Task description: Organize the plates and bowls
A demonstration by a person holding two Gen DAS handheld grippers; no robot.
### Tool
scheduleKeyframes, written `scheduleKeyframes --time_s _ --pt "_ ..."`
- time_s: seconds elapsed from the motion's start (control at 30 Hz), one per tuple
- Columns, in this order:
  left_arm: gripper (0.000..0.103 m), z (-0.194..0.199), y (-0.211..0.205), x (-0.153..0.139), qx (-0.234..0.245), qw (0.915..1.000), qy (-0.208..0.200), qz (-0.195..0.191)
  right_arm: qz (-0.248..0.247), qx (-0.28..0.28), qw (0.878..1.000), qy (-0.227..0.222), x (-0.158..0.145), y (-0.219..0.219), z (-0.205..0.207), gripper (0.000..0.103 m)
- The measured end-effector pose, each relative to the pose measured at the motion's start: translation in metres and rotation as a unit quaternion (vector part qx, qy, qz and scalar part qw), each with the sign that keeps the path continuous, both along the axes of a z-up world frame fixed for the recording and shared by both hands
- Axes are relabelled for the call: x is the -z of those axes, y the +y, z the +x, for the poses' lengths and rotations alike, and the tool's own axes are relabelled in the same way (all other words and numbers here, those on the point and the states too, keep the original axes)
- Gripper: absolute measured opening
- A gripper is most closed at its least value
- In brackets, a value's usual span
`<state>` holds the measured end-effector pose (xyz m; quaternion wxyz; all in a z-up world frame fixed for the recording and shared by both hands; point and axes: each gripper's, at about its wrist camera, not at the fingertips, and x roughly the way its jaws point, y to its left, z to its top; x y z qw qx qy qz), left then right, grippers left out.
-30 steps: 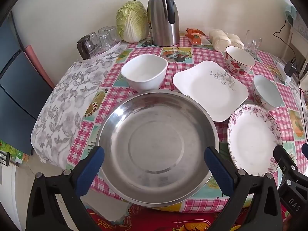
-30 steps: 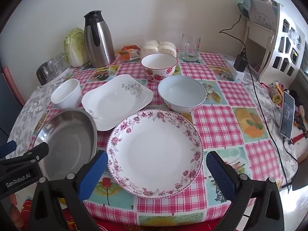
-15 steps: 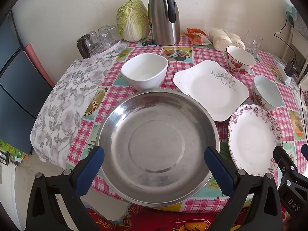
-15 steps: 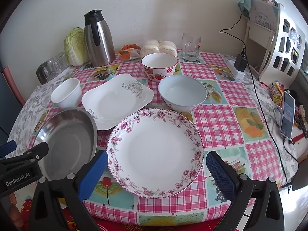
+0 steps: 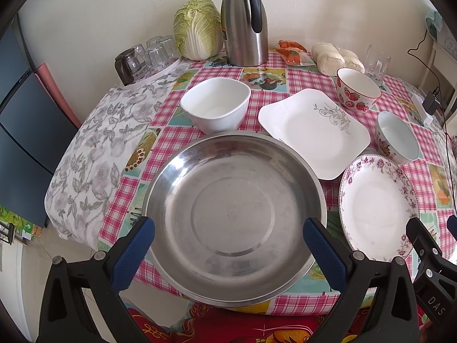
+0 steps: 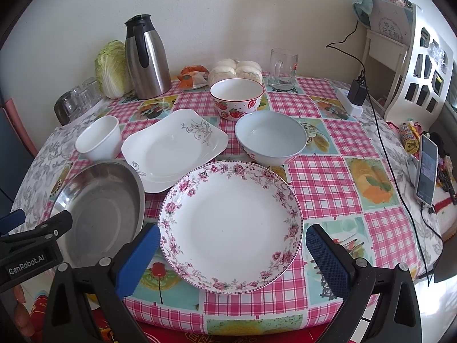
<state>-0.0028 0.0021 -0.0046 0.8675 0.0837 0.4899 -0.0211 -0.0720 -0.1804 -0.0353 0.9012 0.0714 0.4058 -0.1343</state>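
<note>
A steel basin (image 5: 231, 214) sits at the table's near left edge; my left gripper (image 5: 228, 253) is open, its fingers apart on either side of the basin's near rim. A floral round plate (image 6: 231, 228) lies right of it; my right gripper (image 6: 230, 255) is open, hovering at its near rim. Behind stand a white square plate (image 6: 174, 148), a small white bowl (image 6: 98, 137), a pale blue bowl (image 6: 270, 137) and a strawberry bowl (image 6: 237, 97).
At the back stand a steel thermos (image 6: 145, 60), a cabbage (image 6: 111, 68), upturned glasses (image 5: 145, 57), a glass mug (image 6: 282, 68), buns (image 6: 235, 71) and snack packets. A charger cable (image 6: 382, 131) and a phone (image 6: 427, 171) lie at the right.
Both views have shifted very slightly; the dishes have not moved and both grippers stay open.
</note>
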Motion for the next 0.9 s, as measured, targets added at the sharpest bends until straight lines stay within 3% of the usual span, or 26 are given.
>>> scheduleKeyframes --time_s 0.9 --pt "0.103 0.0006 0.0002 -0.0004 0.0 1.0 0.001 0.0 -0.001 -0.001 1.0 0.001 0.0015 0.0015 0.001 0.103"
